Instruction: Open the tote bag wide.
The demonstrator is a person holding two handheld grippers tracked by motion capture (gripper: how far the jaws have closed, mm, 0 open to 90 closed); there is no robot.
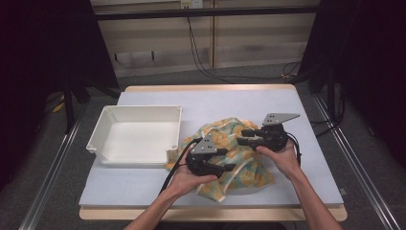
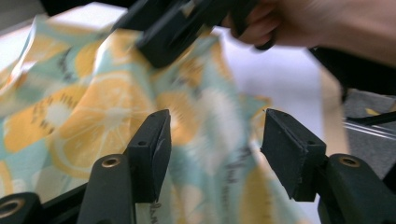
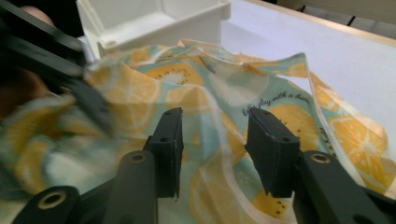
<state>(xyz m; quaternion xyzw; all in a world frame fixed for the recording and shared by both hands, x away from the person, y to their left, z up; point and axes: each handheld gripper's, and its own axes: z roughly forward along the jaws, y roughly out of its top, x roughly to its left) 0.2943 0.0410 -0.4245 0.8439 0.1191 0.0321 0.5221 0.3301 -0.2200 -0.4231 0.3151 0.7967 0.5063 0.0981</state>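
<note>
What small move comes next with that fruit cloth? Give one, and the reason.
Probably close the right gripper on the fold of cloth in front of it. Both grippers hang open over the crumpled cloth, neither gripping it, and a raised ridge lies between the right one's jaws. The left gripper could then pinch too. The white bin beside the cloth holds nothing.

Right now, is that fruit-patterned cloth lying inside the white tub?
No: the cloth is crumpled on the table just right of the white tub, which looks empty.
</note>
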